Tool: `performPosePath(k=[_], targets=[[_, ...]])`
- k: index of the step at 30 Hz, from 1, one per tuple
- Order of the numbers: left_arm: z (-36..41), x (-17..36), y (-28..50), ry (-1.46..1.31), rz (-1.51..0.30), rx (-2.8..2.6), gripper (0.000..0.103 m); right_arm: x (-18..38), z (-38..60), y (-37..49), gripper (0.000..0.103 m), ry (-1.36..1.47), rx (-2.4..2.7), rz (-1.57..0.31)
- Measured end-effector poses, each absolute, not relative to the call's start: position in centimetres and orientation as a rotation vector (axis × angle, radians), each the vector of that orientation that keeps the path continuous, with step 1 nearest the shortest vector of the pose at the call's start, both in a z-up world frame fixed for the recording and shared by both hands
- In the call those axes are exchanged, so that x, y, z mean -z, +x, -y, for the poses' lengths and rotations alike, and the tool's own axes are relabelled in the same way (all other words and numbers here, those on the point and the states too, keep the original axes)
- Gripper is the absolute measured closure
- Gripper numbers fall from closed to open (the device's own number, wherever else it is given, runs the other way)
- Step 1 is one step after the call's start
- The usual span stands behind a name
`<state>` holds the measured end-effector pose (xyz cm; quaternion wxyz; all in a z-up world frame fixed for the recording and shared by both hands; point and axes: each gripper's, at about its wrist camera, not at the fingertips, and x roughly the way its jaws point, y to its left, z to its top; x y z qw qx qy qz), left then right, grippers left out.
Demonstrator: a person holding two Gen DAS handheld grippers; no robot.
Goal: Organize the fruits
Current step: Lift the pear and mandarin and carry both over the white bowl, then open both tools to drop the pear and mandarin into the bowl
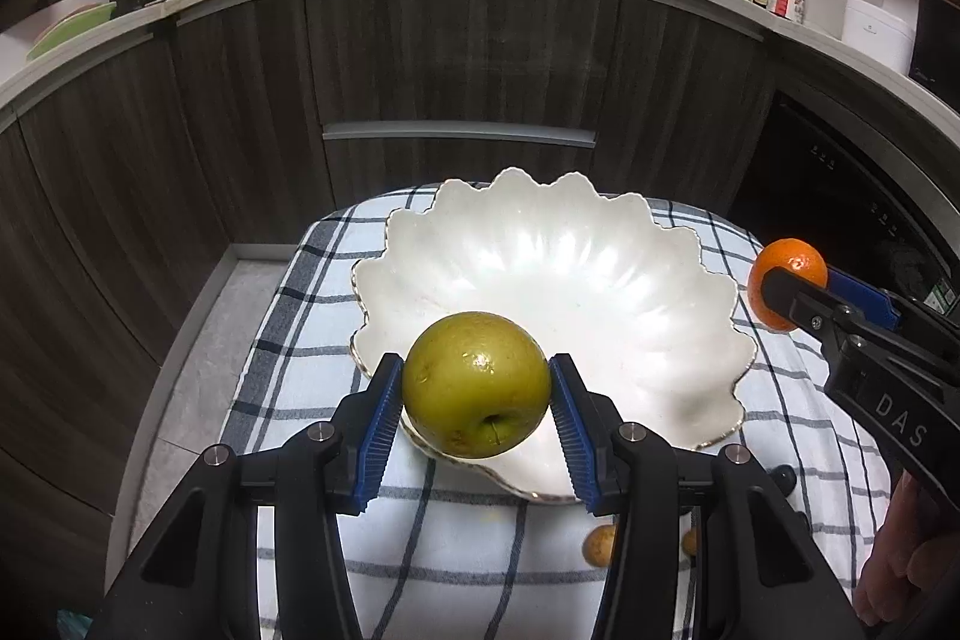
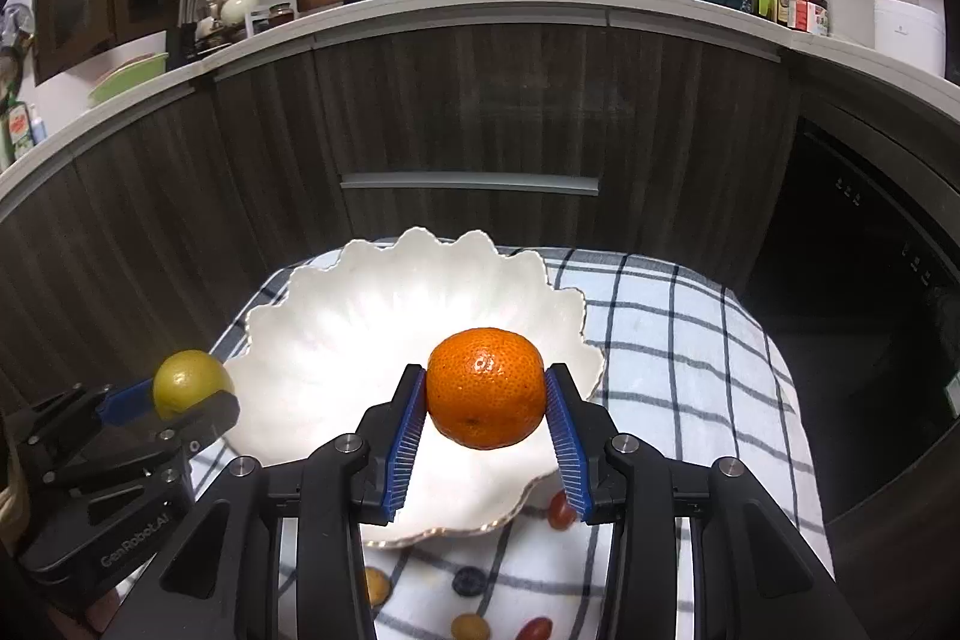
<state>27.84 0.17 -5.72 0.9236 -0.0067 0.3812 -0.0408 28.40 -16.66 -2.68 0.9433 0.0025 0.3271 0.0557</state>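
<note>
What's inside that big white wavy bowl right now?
Nothing visible: the bowl looks empty. The green apple and the orange hide part of its near side.

Green apple [image 1: 477, 385], stem end toward the camera, clamped between blue pads above the near rim of a white scalloped bowl [image 1: 558, 280]. Orange mandarin [image 2: 486, 388] likewise clamped over the bowl's right edge. Bowl empty, on checked cloth [image 1: 468, 568].

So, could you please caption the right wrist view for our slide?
Right gripper holding an orange above the white scalloped bowl.
</note>
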Motion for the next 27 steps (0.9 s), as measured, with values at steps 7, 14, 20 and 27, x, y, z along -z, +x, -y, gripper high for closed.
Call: performPosePath(k=[7, 14, 20, 27], targets=[[-0.7, 6.4, 29.5, -0.023, -0.799, 0.063, 0.055, 3.2, 16.7, 30.0, 0.062, 0.009, -0.091, -0.680], [-1.3, 7.1, 30.9, -0.023, -0.815, 0.048, 0.055, 3.5, 16.4, 31.4, 0.062, -0.005, -0.074, -0.685], [-1.4, 8.1, 32.1, -0.021, -0.845, 0.044, 0.055, 4.1, 16.3, 32.8, 0.062, -0.014, -0.061, -0.704], [-1.6, 9.0, 33.1, -0.009, -0.861, 0.032, 0.055, 5.0, 16.2, 34.0, 0.062, -0.034, -0.044, -0.725]])
